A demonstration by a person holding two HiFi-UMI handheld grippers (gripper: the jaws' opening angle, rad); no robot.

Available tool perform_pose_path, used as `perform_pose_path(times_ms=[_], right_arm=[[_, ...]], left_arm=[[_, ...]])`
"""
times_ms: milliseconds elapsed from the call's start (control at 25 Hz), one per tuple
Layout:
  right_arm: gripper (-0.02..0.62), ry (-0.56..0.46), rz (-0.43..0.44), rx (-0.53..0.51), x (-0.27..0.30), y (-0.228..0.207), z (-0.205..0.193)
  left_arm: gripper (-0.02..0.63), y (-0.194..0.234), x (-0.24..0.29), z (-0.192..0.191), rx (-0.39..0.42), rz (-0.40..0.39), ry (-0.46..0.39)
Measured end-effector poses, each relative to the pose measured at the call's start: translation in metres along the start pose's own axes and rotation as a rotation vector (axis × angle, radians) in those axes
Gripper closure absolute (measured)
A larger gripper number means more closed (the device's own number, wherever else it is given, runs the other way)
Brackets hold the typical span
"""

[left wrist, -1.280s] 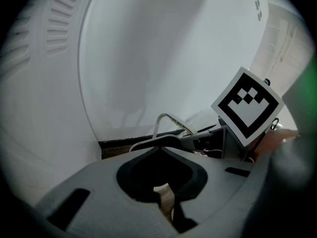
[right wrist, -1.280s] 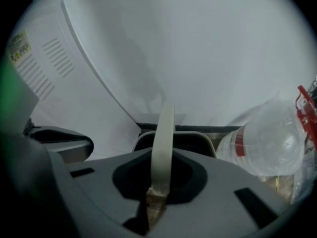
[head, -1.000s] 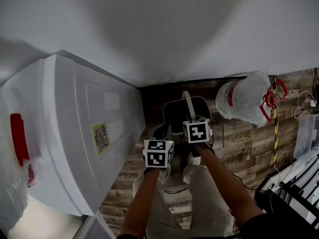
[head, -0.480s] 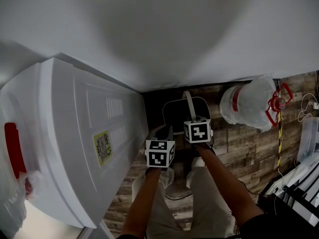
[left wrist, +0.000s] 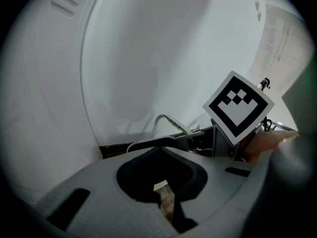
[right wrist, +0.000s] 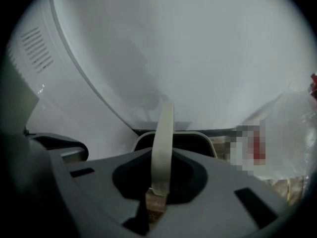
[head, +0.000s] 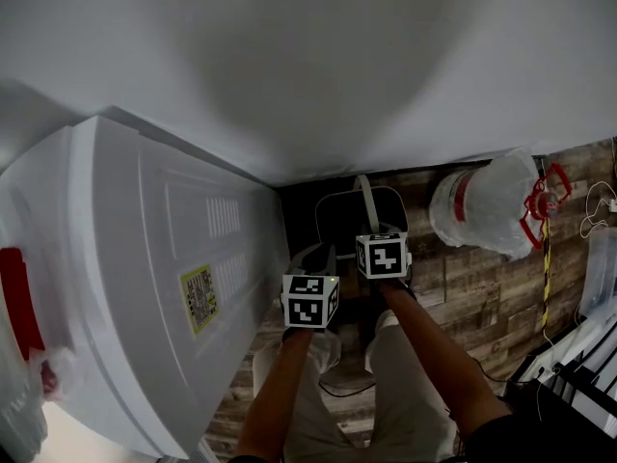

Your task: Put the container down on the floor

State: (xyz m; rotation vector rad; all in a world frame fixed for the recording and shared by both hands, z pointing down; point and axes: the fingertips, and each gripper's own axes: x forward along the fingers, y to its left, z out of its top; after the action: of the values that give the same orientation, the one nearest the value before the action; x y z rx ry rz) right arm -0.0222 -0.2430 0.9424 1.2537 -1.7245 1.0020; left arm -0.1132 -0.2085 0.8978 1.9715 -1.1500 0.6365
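Grey plastic fills the bottom of both gripper views, being the bodies of the tools themselves. The right hand-held gripper (right wrist: pixel 157 196) has its jaws pressed together on the cream handle (right wrist: pixel 162 143), a thin strap that rises from between them and arches away towards the container (head: pixel 339 222). The left hand-held gripper (left wrist: pixel 166 205) sits just beside the right one, lower in the head view. Its jaws are drawn close with nothing between them, and only a thin strip of planking shows through the slit. From its camera the right tool's marker cube (left wrist: pixel 238 110) stands tilted close at the right.

The container hangs from that strap just past the two tools. It is a dark tub with a pale rim, low over the wood-plank floor (head: pixel 463 278) and close to the foot of the white wall (head: pixel 337 66). Whether its base touches the floor I cannot tell. Its inside is black shadow, so its contents cannot be made out.

A dark cable (head: pixel 342 386) lies on the planks near the person's legs. To the left stands a big white appliance (head: pixel 145 258) bearing a yellow label (head: pixel 199 297), its side just beside the container. Farther right on the floor lies a translucent plastic vessel (head: pixel 482 205) with a red band, contents unclear
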Motion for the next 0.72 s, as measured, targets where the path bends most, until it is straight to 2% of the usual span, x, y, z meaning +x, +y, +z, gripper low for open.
perform_pose_path(times_ms=[360, 720], right_arm=[[0.561, -0.019, -0.003, 0.005, 0.01, 0.0, 0.009], [0.561, -0.051, -0.013, -0.022, 0.024, 0.0, 0.013]], left_arm=[[0.591, 0.008, 0.011, -0.004, 0.008, -0.005, 0.009], [0.591, 0.017, 0.021, -0.001, 0.01, 0.007, -0.022]])
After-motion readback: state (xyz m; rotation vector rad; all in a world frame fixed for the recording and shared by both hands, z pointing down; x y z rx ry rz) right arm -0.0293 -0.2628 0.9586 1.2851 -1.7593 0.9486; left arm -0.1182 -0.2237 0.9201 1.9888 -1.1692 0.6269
